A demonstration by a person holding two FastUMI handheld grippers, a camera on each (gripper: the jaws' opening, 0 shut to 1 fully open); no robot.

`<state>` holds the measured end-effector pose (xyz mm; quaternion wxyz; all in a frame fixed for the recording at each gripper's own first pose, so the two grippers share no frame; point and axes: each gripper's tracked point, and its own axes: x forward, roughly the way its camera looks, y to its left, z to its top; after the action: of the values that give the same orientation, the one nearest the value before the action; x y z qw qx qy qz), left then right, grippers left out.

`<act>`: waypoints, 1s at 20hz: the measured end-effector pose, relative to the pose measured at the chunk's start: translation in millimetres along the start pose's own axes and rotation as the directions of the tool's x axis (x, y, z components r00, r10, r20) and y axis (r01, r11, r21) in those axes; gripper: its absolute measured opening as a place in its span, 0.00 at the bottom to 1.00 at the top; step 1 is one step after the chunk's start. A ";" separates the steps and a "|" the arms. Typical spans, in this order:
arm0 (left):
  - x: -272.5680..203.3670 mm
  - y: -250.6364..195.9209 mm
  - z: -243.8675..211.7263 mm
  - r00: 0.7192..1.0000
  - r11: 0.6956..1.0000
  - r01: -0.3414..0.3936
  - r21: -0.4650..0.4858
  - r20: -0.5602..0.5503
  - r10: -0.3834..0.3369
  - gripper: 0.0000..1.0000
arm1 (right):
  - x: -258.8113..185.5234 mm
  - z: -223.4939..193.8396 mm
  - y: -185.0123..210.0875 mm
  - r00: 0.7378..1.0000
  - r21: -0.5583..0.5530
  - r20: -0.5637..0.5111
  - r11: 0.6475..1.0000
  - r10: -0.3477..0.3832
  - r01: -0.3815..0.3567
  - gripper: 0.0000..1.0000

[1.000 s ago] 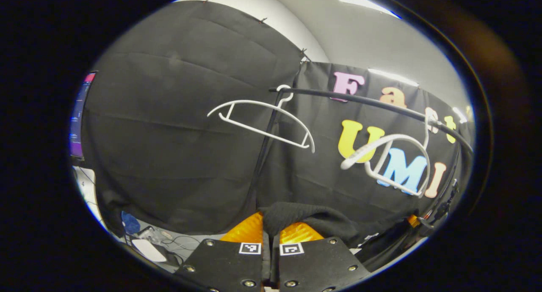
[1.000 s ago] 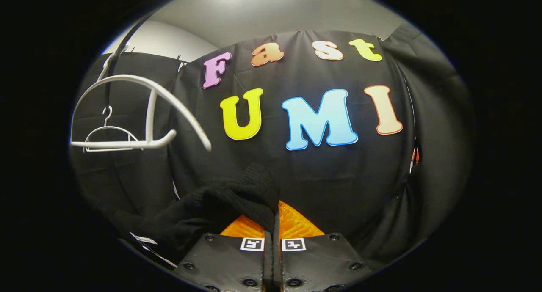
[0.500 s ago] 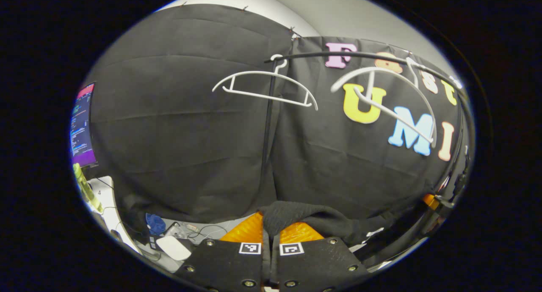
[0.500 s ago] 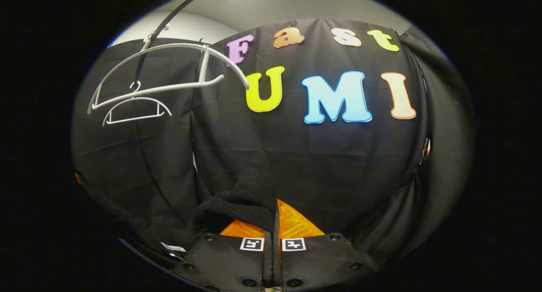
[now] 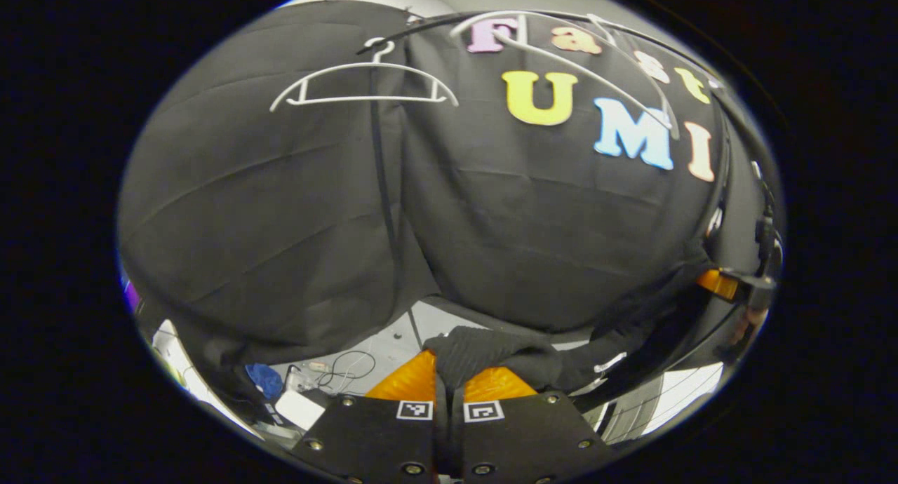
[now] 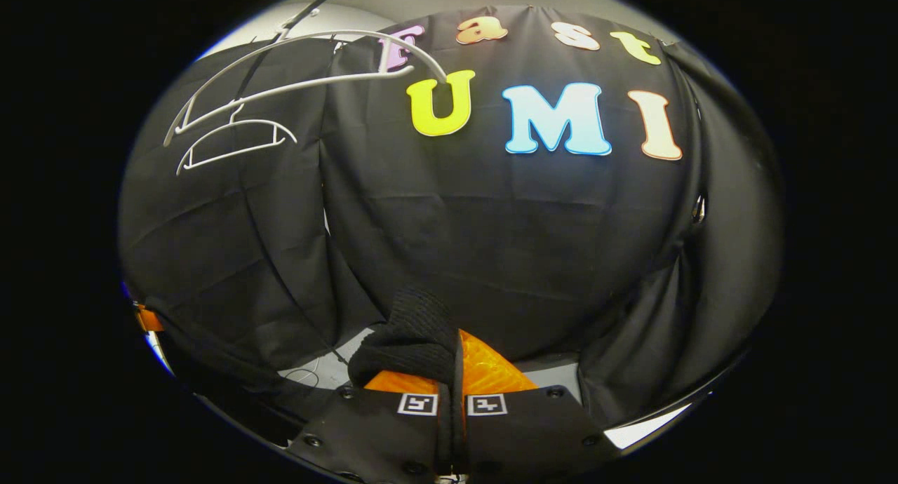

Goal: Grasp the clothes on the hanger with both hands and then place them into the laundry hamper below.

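Observation:
A black knitted garment [image 5: 491, 351] is pinched in my left gripper [image 5: 449, 386], which is shut on it at the bottom of the left gripper view; the cloth trails off to the right. My right gripper [image 6: 456, 372] is shut on another fold of the same black garment [image 6: 414, 337], which bunches over its left finger. Two bare white hangers [image 5: 365, 88] [image 5: 582, 63] hang on the black rail [image 5: 631, 35] high above. In the right gripper view the near hanger [image 6: 302, 77] and the far hanger [image 6: 235, 140] sit at the upper left. A white wire hamper rim [image 5: 673, 400] shows at the lower right.
Black cloth walls close the booth behind and to both sides. On the grey floor at the lower left lie cables [image 5: 344, 365], a white box [image 5: 298, 408] and a blue object [image 5: 265, 380]. The other gripper's finger [image 5: 715, 284] shows at the far right.
Both grippers have dropped with the garment: the hangers and rail have slid up in both views and the floor has come into sight. The near hanger has swung level, bare.

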<state>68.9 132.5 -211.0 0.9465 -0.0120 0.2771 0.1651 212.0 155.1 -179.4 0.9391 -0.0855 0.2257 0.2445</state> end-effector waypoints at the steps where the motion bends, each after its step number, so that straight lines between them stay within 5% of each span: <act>1: 2.4 -5.2 -6.8 0.999 0.999 0.041 0.019 -0.007 -0.041 0.01 | -4.5 -5.9 4.2 1.000 0.010 -0.023 1.000 -0.010 0.010 0.01; 9: 27.4 -37.5 -40.7 0.953 0.943 0.302 0.143 -0.012 -0.303 0.01 | -51.5 -37.4 37.6 0.990 0.108 -0.100 0.988 -0.103 0.114 0.02; 20: 82.5 -34.5 -77.9 0.914 0.898 0.403 0.175 -0.131 -0.385 0.01 | -62.0 -134.0 64.9 0.946 0.199 -0.260 0.948 -0.195 0.250 0.02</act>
<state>104.7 116.2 -322.8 0.9427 0.0187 0.3279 -0.0592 80.1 148.9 -272.2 0.9307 -0.0304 0.3516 0.0965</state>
